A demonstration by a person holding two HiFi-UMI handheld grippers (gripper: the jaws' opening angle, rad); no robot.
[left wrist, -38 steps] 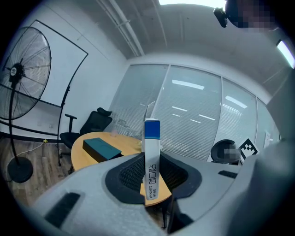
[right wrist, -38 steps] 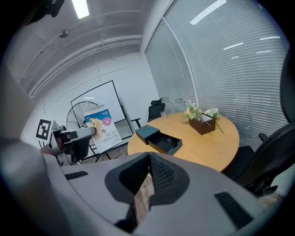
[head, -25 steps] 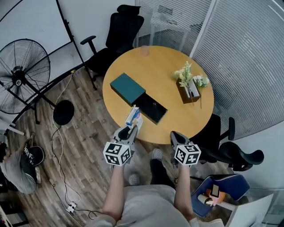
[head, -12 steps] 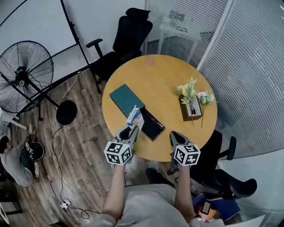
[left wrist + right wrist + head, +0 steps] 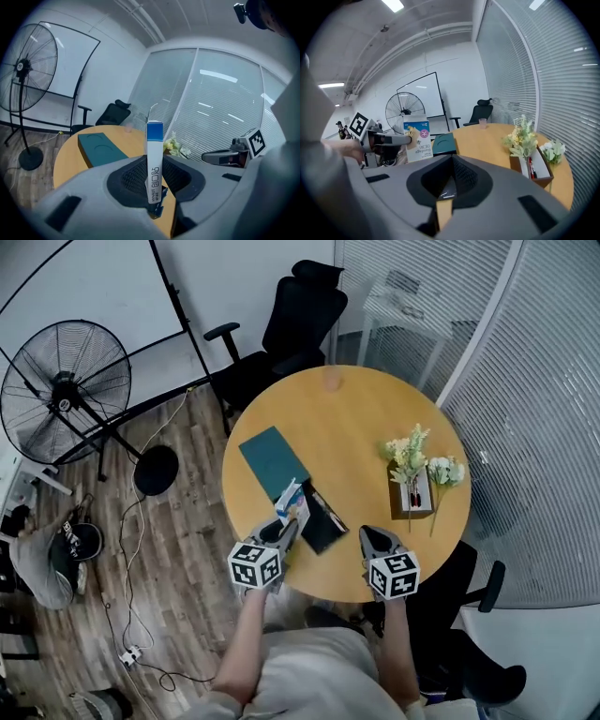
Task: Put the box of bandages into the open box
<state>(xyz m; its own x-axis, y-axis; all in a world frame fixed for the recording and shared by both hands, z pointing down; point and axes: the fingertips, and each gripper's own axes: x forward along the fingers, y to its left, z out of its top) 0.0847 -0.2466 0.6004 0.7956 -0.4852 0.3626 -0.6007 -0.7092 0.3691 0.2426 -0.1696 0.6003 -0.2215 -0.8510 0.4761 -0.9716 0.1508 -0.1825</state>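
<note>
The right gripper (image 5: 371,538) hangs nearest, jaws together on nothing, while the left gripper (image 5: 286,532) pinches the box of bandages (image 5: 292,502) upright over the table (image 5: 356,418)'s near edge, mid-carry, I judge, needing a slight shift right over the open box (image 5: 325,519) before lowering.

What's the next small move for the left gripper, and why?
Likely ease the bandage box rightward over the open black box, then lower it: the left gripper grips it upright, seemingly just left of that box.
</note>
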